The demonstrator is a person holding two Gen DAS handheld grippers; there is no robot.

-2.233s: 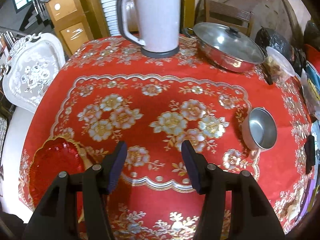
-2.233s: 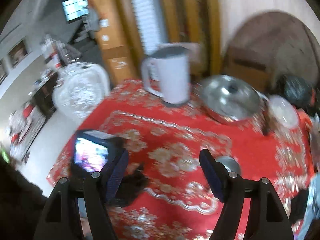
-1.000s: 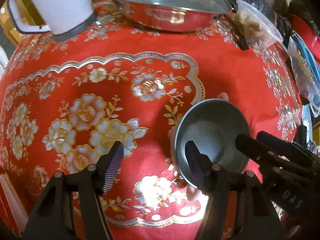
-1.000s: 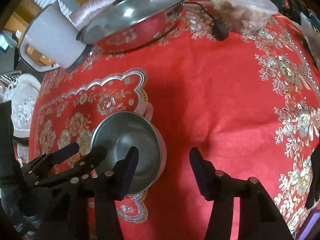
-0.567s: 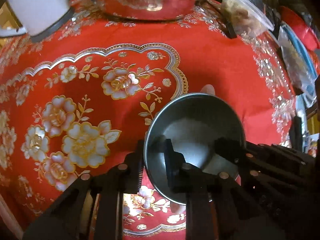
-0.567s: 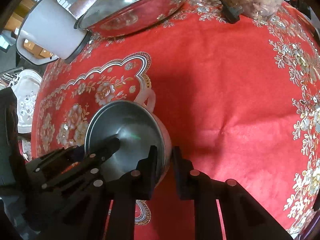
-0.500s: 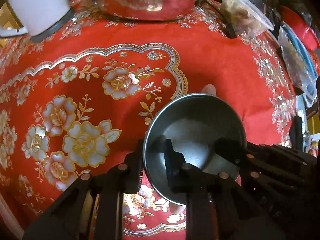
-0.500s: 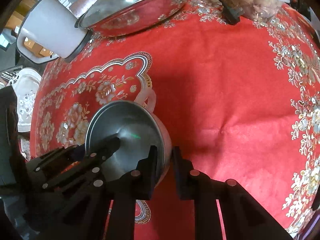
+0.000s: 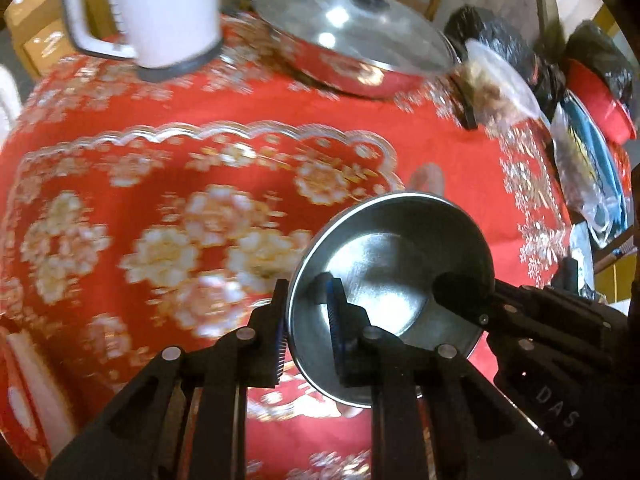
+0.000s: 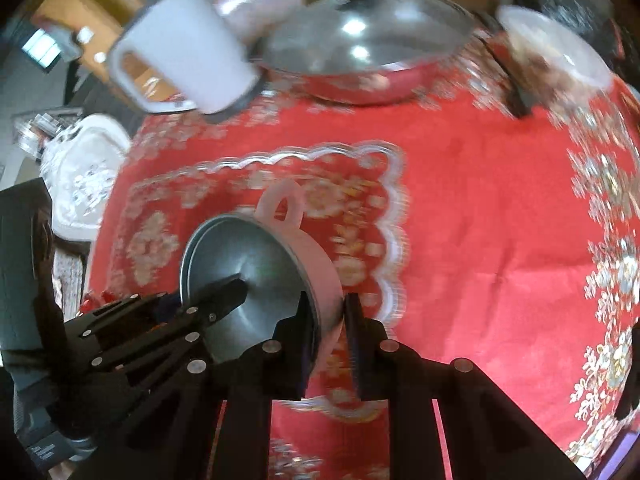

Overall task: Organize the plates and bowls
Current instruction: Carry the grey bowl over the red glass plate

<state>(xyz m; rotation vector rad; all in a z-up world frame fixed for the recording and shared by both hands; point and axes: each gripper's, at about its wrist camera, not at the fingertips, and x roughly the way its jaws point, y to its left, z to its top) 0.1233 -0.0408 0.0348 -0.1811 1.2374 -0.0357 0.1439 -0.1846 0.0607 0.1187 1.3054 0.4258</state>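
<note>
- White kettle [image 9: 160,12]: stands at the far left of the surface [image 9: 460,152], on a dark base, handle pointing left. In the right wrist view it [image 10: 188,48] appears tilted by the lens.
- Red tablecloth with gold and white flowers: covers the whole surface; its pattern is blurred in both views.
- Left tongs [image 9: 306,320]: pinching the near-left rim of the steel bowl [image 9: 392,264]. One finger lies outside the wall, the blue-padded finger inside. In the right wrist view the left tongs [image 10: 224,296] enter from the lower left, one tip inside the bowl.
- Steel bowl: held between both tongs above the right-of-centre part of the cloth, tilted so that its open side faces the left wrist camera. The right wrist view shows the steel bowl [image 10: 256,280] with a white outer shell and a white looped handle [image 10: 282,206] on its far side. Whether the base touches the cloth cannot be told.
- Right tongs [image 10: 330,320]: pinching the bowl's right rim, one finger inside and one against the white shell. In the left wrist view the right tongs [image 9: 464,292] reach in from the right.
- Lidded steel pan [image 9: 356,36]: far side of the surface, just right of the kettle.
- Clear covered container [image 9: 500,84]: right of the pan, contents indistinct.
</note>
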